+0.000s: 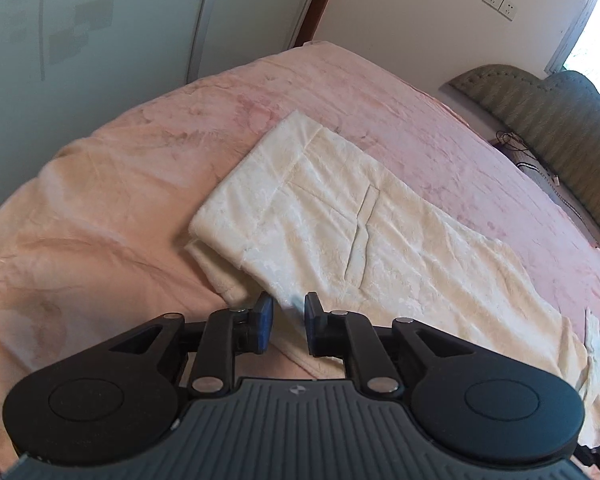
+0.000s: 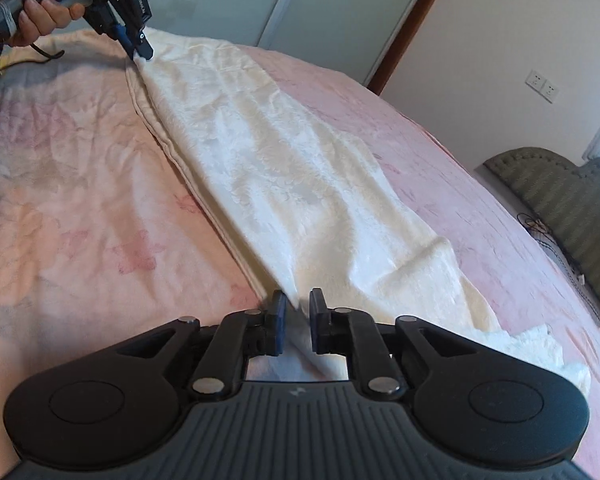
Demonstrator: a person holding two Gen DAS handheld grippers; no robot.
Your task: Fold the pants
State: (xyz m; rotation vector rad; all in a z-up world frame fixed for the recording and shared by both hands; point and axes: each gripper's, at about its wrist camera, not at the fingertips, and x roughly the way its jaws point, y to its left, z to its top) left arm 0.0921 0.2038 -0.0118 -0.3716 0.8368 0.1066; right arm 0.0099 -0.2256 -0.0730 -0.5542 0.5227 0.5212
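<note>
Cream fleecy pants [image 1: 340,220] lie lengthwise on the pink bed cover [image 1: 100,200], legs stacked one on the other. In the left wrist view, my left gripper [image 1: 289,312] sits at the waist end's near corner. Its jaws stand slightly apart with a thin cloth edge between them, and the pads do not press on it. In the right wrist view, my right gripper [image 2: 298,312] is at the leg end of the pants [image 2: 280,180], jaws a little apart around a cloth fold. The left gripper [image 2: 142,50] shows far off at the waist corner, held by a hand [image 2: 40,12].
The bed cover [image 2: 60,180] spreads wide on both sides of the pants. Pale wardrobe doors [image 1: 100,20] stand beyond the bed's far edge. A green padded headboard [image 1: 560,120] runs along the right, with cables [image 1: 512,140] lying beside it. Wall sockets [image 1: 500,4] sit above.
</note>
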